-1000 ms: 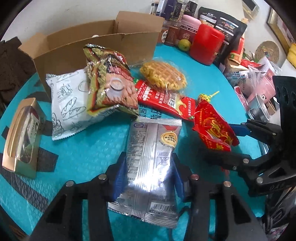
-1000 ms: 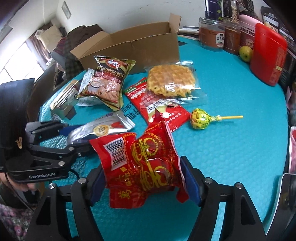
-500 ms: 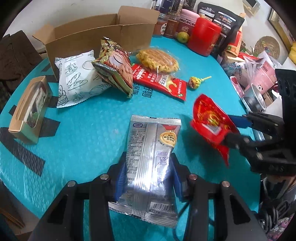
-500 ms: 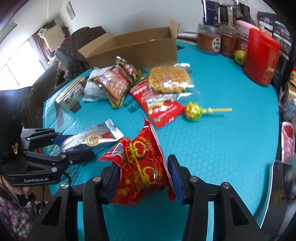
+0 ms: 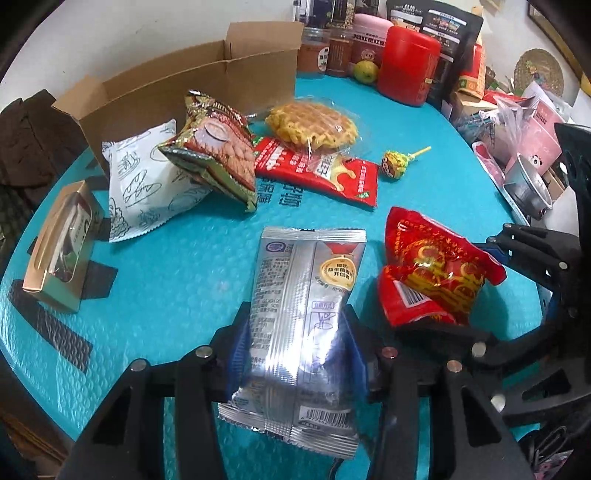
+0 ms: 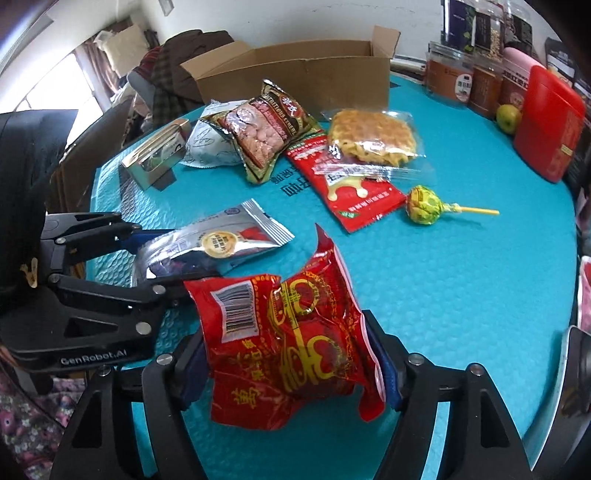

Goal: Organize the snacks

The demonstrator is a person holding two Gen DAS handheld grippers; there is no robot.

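My left gripper [image 5: 295, 354] is shut on a silver foil packet [image 5: 306, 295] and holds it over the near part of the teal table [image 5: 177, 266]. My right gripper [image 6: 288, 358] is shut on a red and gold packet [image 6: 288, 332], just right of the silver packet [image 6: 210, 243]. The red packet also shows in the left wrist view [image 5: 428, 266]. An open cardboard box [image 5: 192, 85] stands at the back. In front of it lie a white bread bag [image 5: 147, 177], a cereal packet [image 5: 218, 147], a wrapped waffle [image 5: 310, 122], a flat red packet [image 5: 321, 170] and a lollipop [image 5: 397, 162].
A gold window box [image 5: 59, 247] lies at the table's left edge. A red canister [image 5: 406, 70], jars [image 5: 340, 48], a green fruit [image 5: 364, 72] and dark bags [image 5: 450, 33] line the back right. Clutter with a pink box [image 5: 535, 136] sits off the right edge.
Both grippers drew back from the snack pile, then came forward a little, still holding their packets. The red packet now sits closer beside the silver one.
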